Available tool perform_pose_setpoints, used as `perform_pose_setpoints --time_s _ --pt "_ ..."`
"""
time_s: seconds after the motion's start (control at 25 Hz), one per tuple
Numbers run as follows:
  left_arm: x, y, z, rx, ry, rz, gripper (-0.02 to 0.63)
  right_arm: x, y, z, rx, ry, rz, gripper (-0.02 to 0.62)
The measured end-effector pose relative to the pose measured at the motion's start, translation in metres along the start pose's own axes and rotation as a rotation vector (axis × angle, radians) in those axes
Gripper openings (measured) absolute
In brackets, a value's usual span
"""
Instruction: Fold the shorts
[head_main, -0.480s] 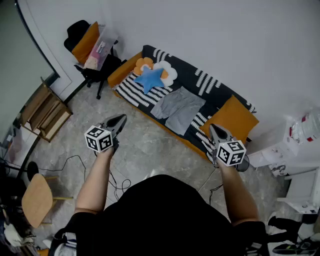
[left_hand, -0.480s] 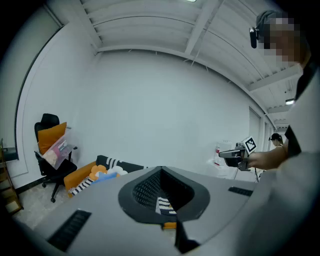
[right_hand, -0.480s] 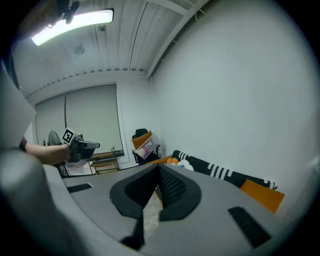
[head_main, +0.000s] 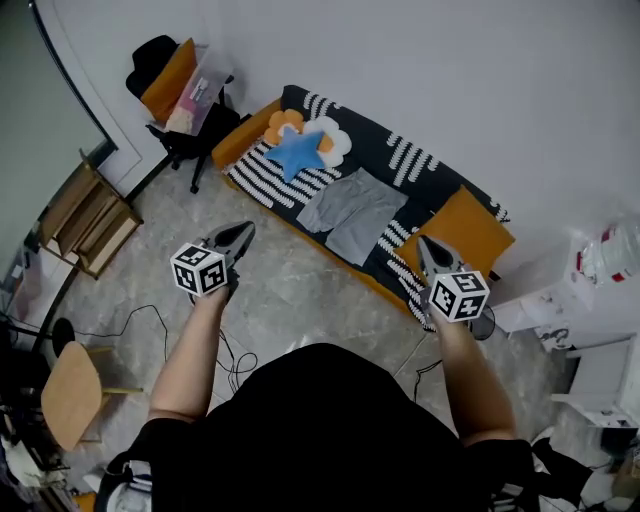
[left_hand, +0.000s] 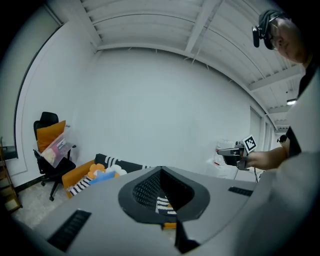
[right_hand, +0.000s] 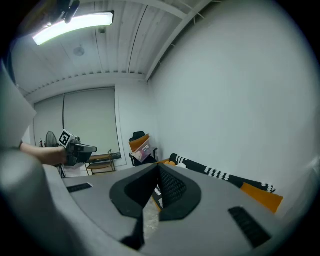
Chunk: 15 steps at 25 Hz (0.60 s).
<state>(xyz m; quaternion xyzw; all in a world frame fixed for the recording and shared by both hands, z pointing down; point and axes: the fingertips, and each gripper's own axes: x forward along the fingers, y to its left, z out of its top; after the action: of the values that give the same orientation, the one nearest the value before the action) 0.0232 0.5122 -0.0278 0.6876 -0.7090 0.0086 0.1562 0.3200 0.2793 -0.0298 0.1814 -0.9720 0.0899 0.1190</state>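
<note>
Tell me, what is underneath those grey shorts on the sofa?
The grey shorts lie spread on the sofa, on its dark cover beside the black-and-white stripes. The patch directly beneath them is hidden by the fabric.

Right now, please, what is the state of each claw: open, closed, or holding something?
Left claw: closed, holding nothing.
Right claw: closed, holding nothing.

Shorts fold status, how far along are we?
Done: nothing visible. The grey shorts lie spread out on the sofa, with no fold showing. In hand: nothing. The left gripper and right gripper are both shut and empty, held in the air apart from the shorts. Left: the approach, the grasp and the whole fold.
</note>
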Motion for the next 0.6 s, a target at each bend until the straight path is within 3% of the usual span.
perform_pose_setpoints --time_s 0.6 --pt "0.053 -0.05 0.013 0.068 0.007 0.015 0.015 -0.013 -0.04 -0.011 -0.013 0.025 0.015 0.006"
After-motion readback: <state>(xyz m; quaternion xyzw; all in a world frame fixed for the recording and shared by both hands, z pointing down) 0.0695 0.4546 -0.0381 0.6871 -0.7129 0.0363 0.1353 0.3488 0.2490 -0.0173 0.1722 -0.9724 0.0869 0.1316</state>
